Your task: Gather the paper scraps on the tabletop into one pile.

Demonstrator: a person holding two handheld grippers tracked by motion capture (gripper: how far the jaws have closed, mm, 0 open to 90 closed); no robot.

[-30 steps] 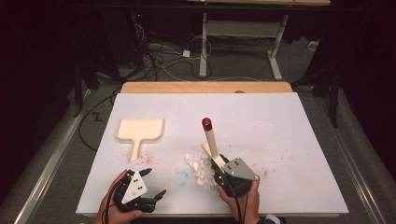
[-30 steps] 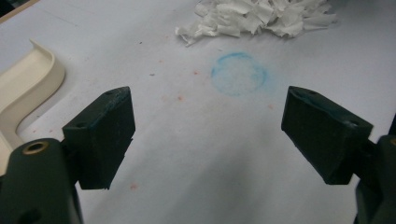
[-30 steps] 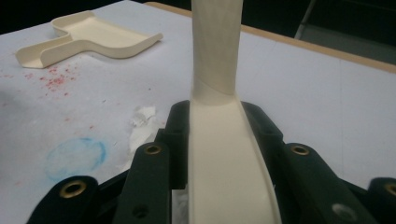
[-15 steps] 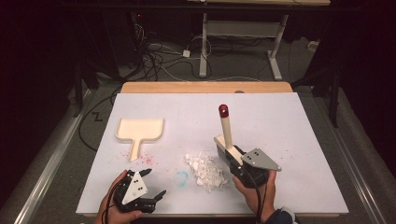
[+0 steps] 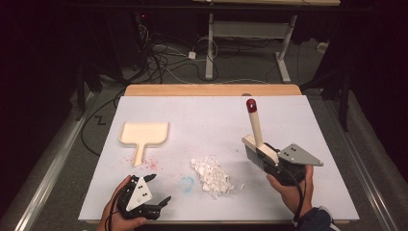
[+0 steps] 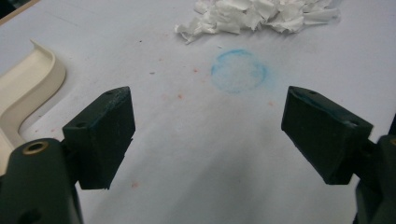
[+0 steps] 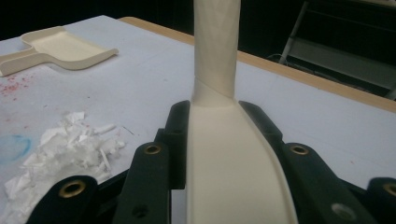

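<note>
A cream brush (image 5: 255, 140) with a red-tipped handle stands upright to the right of a pile of white paper scraps (image 5: 212, 174). My right gripper (image 5: 267, 160) is shut on the brush head, which shows between the jaws in the right gripper view as the brush (image 7: 219, 158). A cream dustpan (image 5: 143, 134) lies at the left of the white table. My left gripper (image 5: 160, 188) rests near the front edge, open and holding nothing. In the left gripper view, the left gripper (image 6: 208, 126) faces a blue circle mark (image 6: 239, 71), with the scraps (image 6: 261, 14) beyond.
The white table sheet (image 5: 202, 120) has red specks near the dustpan handle. A wooden strip (image 5: 211, 90) runs along its far edge. Beyond it are cables and a desk frame (image 5: 250, 33) on the floor. The dustpan (image 7: 65, 46) lies far left in the right gripper view.
My right gripper has carried the brush to the right, away from the paper pile. The left gripper has stayed where it was.
</note>
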